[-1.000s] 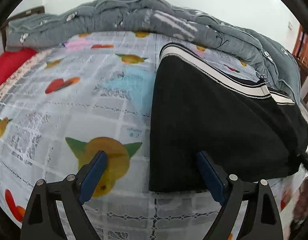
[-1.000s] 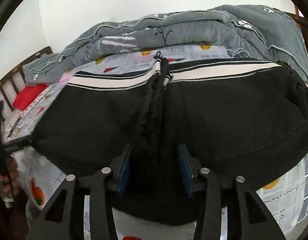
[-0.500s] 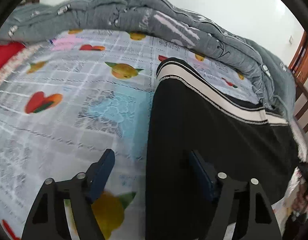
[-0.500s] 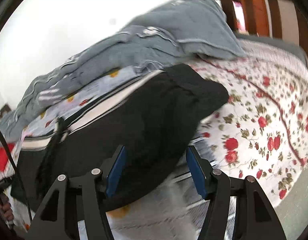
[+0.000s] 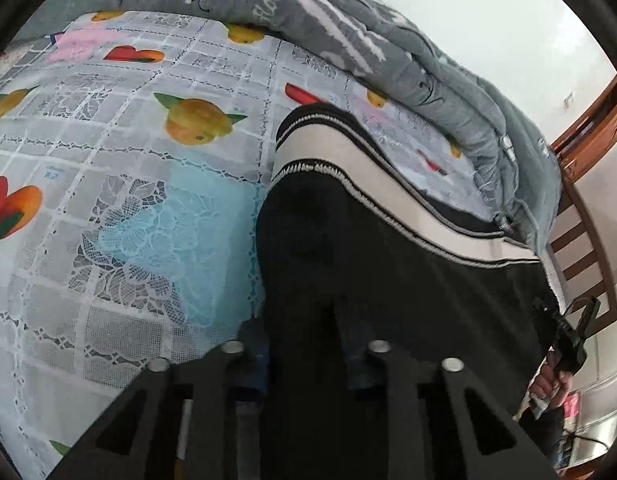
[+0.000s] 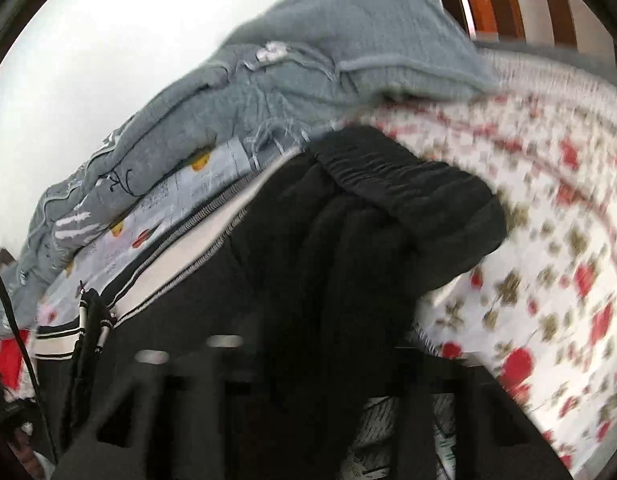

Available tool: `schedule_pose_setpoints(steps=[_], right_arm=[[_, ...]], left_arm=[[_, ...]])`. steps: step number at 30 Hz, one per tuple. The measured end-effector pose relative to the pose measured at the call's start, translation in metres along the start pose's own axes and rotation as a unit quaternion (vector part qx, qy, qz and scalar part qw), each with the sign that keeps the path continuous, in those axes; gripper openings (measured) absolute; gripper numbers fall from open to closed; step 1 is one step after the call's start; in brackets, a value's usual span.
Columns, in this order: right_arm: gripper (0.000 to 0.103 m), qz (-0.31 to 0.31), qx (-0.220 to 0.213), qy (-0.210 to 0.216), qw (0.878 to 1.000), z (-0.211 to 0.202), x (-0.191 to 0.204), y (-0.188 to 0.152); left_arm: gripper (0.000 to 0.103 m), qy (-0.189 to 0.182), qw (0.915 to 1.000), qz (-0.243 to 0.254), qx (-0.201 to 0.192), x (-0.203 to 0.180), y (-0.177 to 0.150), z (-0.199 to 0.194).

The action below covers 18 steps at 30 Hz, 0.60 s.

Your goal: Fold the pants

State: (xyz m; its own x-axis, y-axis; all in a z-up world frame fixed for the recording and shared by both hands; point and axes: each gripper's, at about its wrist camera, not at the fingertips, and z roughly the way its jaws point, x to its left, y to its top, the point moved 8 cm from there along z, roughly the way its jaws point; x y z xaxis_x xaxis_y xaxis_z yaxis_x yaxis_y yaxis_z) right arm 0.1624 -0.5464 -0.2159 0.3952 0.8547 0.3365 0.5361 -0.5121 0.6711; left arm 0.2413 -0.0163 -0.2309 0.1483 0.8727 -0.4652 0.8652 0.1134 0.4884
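The black pants (image 5: 388, 264) with a white side stripe (image 5: 392, 204) lie folded on the fruit-print bed sheet (image 5: 128, 184). My left gripper (image 5: 304, 356) is shut on the near left edge of the pants; black cloth fills the space between its blue pads. In the right wrist view the pants (image 6: 348, 264) show their elastic waistband (image 6: 388, 176) and drawstring (image 6: 92, 320). My right gripper (image 6: 308, 364) is shut on the near waist end of the pants; the view is blurred and cloth hides its fingertips.
A grey quilt (image 5: 348, 40) is heaped along the far side of the bed (image 6: 268, 92). A red-flowered sheet (image 6: 548, 260) lies to the right. A wooden bed frame (image 5: 588, 216) stands at the right, and the other hand-held gripper (image 5: 572, 340) shows there.
Both grippers moved forward onto the pants and closed on the cloth. The right gripper let go of the drawstring area, swung right to the waist end and closed there.
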Motion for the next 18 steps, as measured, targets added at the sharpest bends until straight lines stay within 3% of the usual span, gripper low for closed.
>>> schedule_pose_setpoints(steps=[4,7,12,18], right_arm=[[0.014,-0.054,-0.049,-0.003,0.997,-0.026,0.035,0.019],[0.013,-0.104,-0.079,-0.01,0.991,-0.043,0.078,0.033],[0.012,-0.147,-0.108,0.015,0.983,-0.068,0.152,0.047],[0.012,-0.163,-0.096,0.091,0.978,-0.072,0.224,0.029]], left_arm=[[0.012,-0.022,0.9993,0.011,-0.029,-0.007,0.009,-0.012],[0.012,-0.031,0.9985,0.007,-0.043,-0.006,0.019,-0.018],[0.011,-0.038,0.9968,-0.021,-0.067,0.021,0.036,-0.043],[0.011,0.032,0.9941,-0.034,-0.097,0.094,0.051,-0.101]])
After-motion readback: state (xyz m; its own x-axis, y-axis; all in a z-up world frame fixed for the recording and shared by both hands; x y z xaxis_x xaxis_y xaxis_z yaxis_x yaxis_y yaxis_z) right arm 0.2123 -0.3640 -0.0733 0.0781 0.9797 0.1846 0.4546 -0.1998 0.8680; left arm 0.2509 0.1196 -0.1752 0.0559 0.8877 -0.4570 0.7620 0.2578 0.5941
